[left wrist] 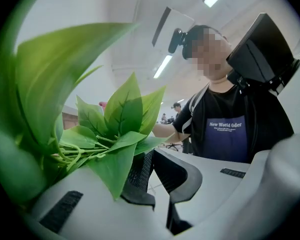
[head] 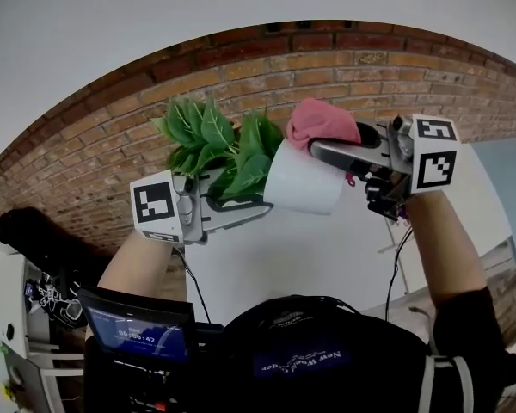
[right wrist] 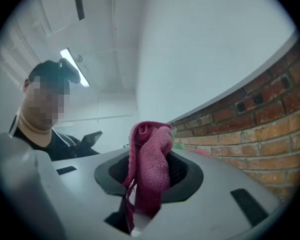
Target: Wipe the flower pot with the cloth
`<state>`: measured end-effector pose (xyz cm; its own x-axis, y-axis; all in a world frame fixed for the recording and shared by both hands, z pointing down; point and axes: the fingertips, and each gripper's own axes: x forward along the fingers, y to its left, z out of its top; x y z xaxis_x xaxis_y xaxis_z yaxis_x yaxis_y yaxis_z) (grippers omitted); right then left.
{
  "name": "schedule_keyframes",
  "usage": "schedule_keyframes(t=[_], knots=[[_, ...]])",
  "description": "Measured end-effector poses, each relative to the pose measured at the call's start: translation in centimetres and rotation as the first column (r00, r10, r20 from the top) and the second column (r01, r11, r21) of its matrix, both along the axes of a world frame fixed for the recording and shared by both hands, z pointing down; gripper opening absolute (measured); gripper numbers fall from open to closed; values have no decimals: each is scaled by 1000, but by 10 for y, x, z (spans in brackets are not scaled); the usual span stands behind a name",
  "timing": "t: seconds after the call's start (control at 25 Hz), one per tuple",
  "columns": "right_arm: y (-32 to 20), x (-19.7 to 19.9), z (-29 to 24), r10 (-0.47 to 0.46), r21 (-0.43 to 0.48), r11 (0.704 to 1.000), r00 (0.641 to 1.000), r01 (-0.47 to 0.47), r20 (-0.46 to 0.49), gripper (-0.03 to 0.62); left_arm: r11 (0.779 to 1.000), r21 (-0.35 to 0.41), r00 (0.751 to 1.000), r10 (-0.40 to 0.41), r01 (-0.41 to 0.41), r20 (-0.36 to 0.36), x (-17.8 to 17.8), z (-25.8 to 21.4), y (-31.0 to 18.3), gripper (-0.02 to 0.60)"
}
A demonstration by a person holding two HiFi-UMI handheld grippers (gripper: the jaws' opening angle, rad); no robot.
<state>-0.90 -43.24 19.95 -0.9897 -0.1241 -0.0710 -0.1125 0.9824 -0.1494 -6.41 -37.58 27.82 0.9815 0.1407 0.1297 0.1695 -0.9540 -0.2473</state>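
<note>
The white flower pot (head: 303, 181) hangs tilted in front of me, its green leaves (head: 215, 144) spilling to the left. My left gripper (head: 260, 205) reaches in under the leaves to the pot's rim. In the left gripper view its jaws (left wrist: 151, 154) are shut tip to tip, with leaves (left wrist: 115, 134) lying over the left jaw and nothing visible between the pads; the pot is hidden behind the foliage. My right gripper (head: 316, 149) is shut on the pink cloth (head: 322, 123), which rests against the pot's upper side. In the right gripper view the cloth (right wrist: 151, 154) bunches up between the jaws (right wrist: 147, 184).
A brick wall (head: 327, 67) curves behind the pot, with a white surface (head: 327, 256) below it. A small screen (head: 142, 329) sits at my chest. A black object (head: 34, 235) lies at the left and a thin stand (head: 391, 248) at the right.
</note>
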Motion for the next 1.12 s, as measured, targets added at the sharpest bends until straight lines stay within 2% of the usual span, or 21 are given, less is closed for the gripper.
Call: schedule_keyframes(t=[0.2,0.32,0.4,0.48,0.6,0.76,0.84,0.96,1.12], knots=[[4,-16,5,106,190,979,981,-75,-160,109,996,30,996,-81,80,42,4,9,-13,6],[8,-30,12,174,320,943,950,-86,-258,109,989,32,985,-144,141,94,7,16,-20,6],[12,-39,20,221,406,910,924,-80,-313,109,982,36,977,-187,184,103,8,19,-28,6],[17,-45,30,259,481,875,896,-59,-361,109,976,41,973,-217,215,83,8,20,-37,6],[25,-52,45,307,556,830,862,-35,-403,109,964,4,963,-266,266,36,6,17,-47,6],[26,-63,53,356,614,789,836,-30,-417,109,946,-74,946,-320,317,-43,-2,-1,-61,6],[26,-68,56,365,632,775,836,-29,-409,109,938,-97,938,-339,332,-68,-5,-10,-66,6],[26,-70,56,347,618,784,862,-52,-369,109,934,-102,934,-350,342,-72,-7,-11,-68,6],[28,-68,59,295,524,848,896,-85,-332,109,928,-128,926,-362,349,-103,-15,-14,-71,6]])
